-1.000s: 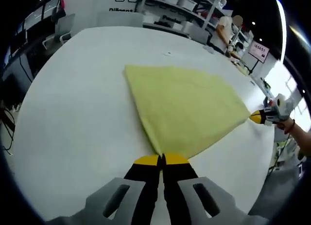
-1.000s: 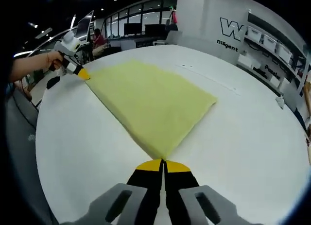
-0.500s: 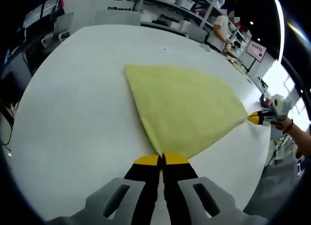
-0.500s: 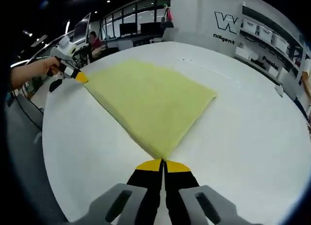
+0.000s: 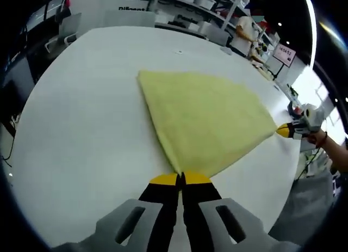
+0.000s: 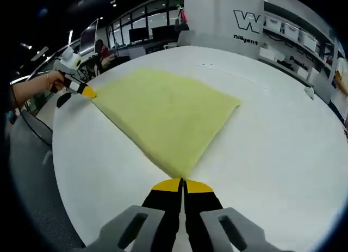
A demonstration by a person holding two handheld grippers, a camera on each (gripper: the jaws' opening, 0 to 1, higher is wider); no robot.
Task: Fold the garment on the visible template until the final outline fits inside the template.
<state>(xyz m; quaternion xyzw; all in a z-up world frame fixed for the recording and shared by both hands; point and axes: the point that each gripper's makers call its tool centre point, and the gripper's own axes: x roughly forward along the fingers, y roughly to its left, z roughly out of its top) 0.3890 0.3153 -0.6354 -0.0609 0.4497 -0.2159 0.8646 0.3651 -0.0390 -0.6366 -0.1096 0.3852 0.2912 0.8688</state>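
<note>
Flat yellow cloth garment (image 5: 209, 124) on white round table (image 5: 81, 127) is being pinched at two corners by left gripper (image 5: 180, 179) and right gripper (image 6: 182, 184), jaws clamped; likely next, a fold-over is being set up.

Garment (image 5: 206, 121): soft matt yellow cloth. Table (image 5: 81, 127): smooth matt white.

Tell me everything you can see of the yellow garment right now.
The yellow garment is a pale yellow, soft-looking cloth, spread flat on the white table as a plain four-cornered shape. The left hand-held gripper is shut on one near corner; the right hand-held gripper is shut on the other. The far corners lie free. No template outline is discernible.
</note>
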